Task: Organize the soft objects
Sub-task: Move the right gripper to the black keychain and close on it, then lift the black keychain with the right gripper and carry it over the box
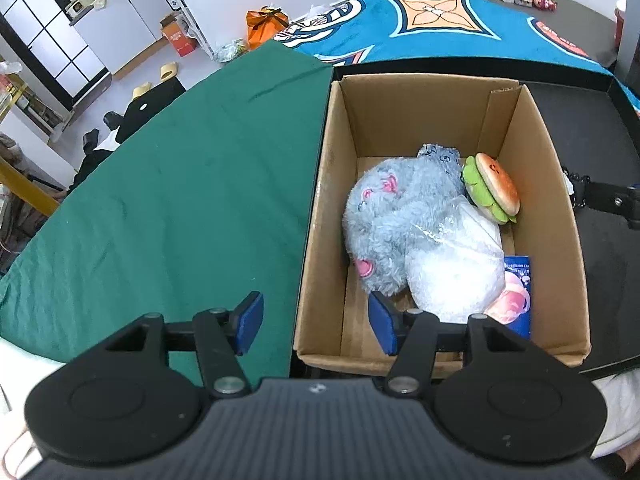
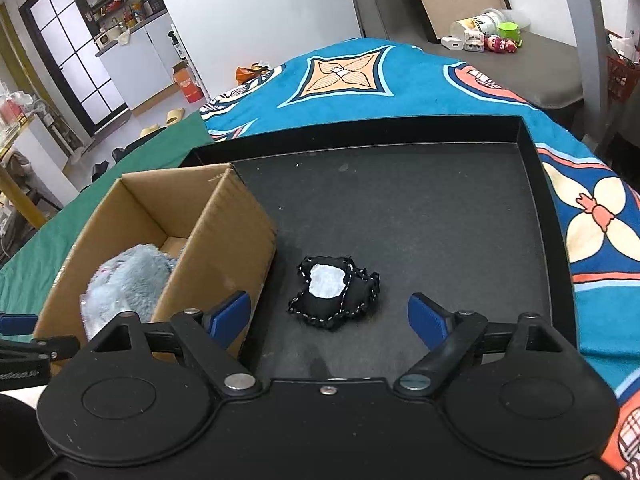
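A cardboard box [image 1: 328, 208] stands in a black tray [image 2: 400, 208]. It holds a grey plush toy [image 1: 392, 216], a burger plush [image 1: 492, 188], a white item in clear plastic [image 1: 460, 272] and a blue packet [image 1: 518, 292]. My left gripper [image 1: 316, 326] is open and empty above the box's near left corner. A small black stitched plush with a white patch [image 2: 334, 296] lies on the tray, right of the box [image 2: 216, 240]. My right gripper [image 2: 330, 320] is open, just above and around this plush.
A green cloth [image 1: 180, 200] covers the table left of the box. A blue patterned blanket [image 2: 360, 76] lies behind and right of the tray. Small toys and cups [image 2: 488, 34] sit on a far surface.
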`<state>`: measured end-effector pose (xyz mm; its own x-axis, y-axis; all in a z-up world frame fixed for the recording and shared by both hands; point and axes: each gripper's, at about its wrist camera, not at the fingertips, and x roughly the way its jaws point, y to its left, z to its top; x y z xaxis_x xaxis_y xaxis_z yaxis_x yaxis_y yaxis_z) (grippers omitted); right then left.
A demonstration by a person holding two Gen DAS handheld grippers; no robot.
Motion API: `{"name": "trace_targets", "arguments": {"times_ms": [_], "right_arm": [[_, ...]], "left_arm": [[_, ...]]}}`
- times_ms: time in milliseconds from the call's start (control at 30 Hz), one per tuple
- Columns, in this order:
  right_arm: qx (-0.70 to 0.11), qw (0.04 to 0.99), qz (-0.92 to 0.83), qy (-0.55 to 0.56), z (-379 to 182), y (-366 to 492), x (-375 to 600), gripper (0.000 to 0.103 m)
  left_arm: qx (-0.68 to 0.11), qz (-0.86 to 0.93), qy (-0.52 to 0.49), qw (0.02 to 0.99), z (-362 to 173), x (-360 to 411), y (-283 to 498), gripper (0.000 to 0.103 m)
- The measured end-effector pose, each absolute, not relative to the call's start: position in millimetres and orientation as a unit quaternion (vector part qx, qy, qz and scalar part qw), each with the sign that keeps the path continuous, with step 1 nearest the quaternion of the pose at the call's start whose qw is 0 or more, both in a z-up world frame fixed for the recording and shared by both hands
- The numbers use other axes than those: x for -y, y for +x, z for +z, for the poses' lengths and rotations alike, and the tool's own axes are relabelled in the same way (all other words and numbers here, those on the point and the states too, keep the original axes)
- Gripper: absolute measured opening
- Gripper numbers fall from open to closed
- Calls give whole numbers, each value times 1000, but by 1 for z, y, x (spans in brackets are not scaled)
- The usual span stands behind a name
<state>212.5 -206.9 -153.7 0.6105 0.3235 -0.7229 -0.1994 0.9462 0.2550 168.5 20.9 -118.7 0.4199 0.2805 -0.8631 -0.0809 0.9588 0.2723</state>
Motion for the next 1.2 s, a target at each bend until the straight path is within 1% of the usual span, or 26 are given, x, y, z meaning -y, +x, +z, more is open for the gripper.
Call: {"name": "trace_targets", "arguments": {"times_ms": [500, 533, 600, 667, 700, 733, 767, 967, 1200], "right_arm": [[-417, 893, 155, 70, -183, 232, 197, 85], [-418, 893, 156, 68, -184, 233, 195, 83], [-420, 892, 155, 63, -187, 233, 194, 74], [-423, 892, 153, 54, -191, 235, 193, 50], [-425, 891, 153, 49, -193, 235, 192, 44], [-429, 890, 151, 44, -194, 235, 191, 26], [-425, 893, 144, 32, -195, 233, 191, 19], [-431, 892, 130, 29, -193, 229, 199, 9], [-433, 893, 120, 32, -186, 218, 208, 6]], "left_arm": [[-549, 125, 117, 818, -129, -14, 179, 57], [-551, 127, 117, 817, -130, -14, 179, 57], [-553, 130, 119, 814, -130, -14, 180, 57], [-554, 132, 123, 813, -131, -13, 180, 57], [-554, 133, 125, 812, -131, -13, 180, 57], [-554, 134, 127, 812, -131, -12, 180, 57], [-554, 135, 129, 811, -132, -12, 179, 57], [-550, 136, 134, 813, -130, -11, 176, 57], [-539, 136, 127, 822, -124, -12, 171, 57]]}}
